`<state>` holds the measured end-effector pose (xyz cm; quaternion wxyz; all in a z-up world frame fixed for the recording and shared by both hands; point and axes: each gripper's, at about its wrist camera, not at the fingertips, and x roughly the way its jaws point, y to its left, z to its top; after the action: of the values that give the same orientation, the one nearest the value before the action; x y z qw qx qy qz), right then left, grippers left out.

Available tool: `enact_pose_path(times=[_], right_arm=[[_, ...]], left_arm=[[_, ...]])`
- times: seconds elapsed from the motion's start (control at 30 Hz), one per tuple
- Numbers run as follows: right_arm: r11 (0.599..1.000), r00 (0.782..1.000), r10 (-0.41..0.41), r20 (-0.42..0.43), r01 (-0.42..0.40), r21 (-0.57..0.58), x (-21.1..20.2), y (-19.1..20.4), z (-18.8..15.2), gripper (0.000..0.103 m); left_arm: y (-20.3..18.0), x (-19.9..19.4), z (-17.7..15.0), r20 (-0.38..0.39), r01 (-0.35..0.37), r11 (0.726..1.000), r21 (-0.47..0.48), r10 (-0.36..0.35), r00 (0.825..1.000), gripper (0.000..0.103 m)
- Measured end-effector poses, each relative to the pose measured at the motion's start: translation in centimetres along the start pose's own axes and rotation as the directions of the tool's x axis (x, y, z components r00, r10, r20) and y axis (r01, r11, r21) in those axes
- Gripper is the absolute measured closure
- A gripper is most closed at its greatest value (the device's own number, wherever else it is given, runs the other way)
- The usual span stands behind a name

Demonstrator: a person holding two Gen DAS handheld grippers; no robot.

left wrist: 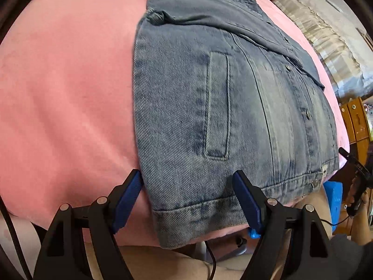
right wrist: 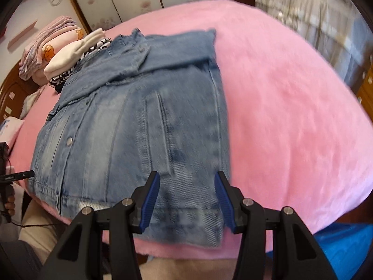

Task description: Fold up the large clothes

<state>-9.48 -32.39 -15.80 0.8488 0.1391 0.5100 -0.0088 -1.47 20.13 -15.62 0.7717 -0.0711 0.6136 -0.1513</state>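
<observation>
Left wrist view: faded blue denim jacket point(left wrist: 233, 107) flat on fuzzy pink bed blanket point(left wrist: 70, 98), sleeves folded in, hem at near edge. Left gripper point(left wrist: 187, 179) jaws spread wide over jacket's lower left hem corner, gripping nothing.

Right wrist view: blurry. Right gripper point(right wrist: 187, 180) jaws apart above hem, empty. Folded clothes pile point(right wrist: 58, 53) beyond collar.

Bright, even daylight, soft shadows; heavy fisheye bending and dark corners; motion blur in right wrist view.
</observation>
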Motion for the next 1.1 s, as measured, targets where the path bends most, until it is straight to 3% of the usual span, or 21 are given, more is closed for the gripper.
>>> enact_pose_path(times=[0.13, 0.43, 0.63, 0.87, 1.07, 1.1], right_arm=[[0.999, 0.999, 0.015, -0.039, -0.013, 0.039, 0.6, -1.6, -1.3, 0.054], [0.975, 0.983, 0.169, -0.074, -0.156, 0.157, 2.5, -4.2, -2.1, 0.052], [0.96, 0.963, 0.251, -0.097, -0.235, 0.154, 2.7, -4.0, -2.1, 0.052], [0.953, 0.95, 0.289, -0.118, -0.274, 0.13, 2.6, -4.4, -2.0, 0.056], [0.966, 0.959, 0.25, -0.137, -0.236, 0.105, 3.4, -4.0, -1.7, 0.056], [0.968, 0.961, 0.242, -0.138, -0.229, 0.098, 3.4, -3.8, -1.7, 0.056]], left_arm=[[0.2, 0.0, -0.5, 0.0, 0.013, 1.0, 0.003, -0.013, 1.0, 0.025], [1.0, 0.5, -0.4, -0.007, 0.056, 0.998, -0.036, -0.056, 0.998, 0.021], [-0.1, 0.7, -0.7, -0.034, 0.102, 0.995, -0.001, -0.102, 0.994, 0.021], [-0.7, 1.1, -1.0, -0.06, 0.119, 0.992, 0.028, -0.118, 0.991, 0.021], [-0.7, 1.7, -0.9, -0.066, 0.11, 0.994, 0.03, -0.108, 0.992, 0.02], [-1.1, 1.7, -0.8, -0.068, 0.096, 0.995, 0.038, -0.093, 0.993, 0.027]])
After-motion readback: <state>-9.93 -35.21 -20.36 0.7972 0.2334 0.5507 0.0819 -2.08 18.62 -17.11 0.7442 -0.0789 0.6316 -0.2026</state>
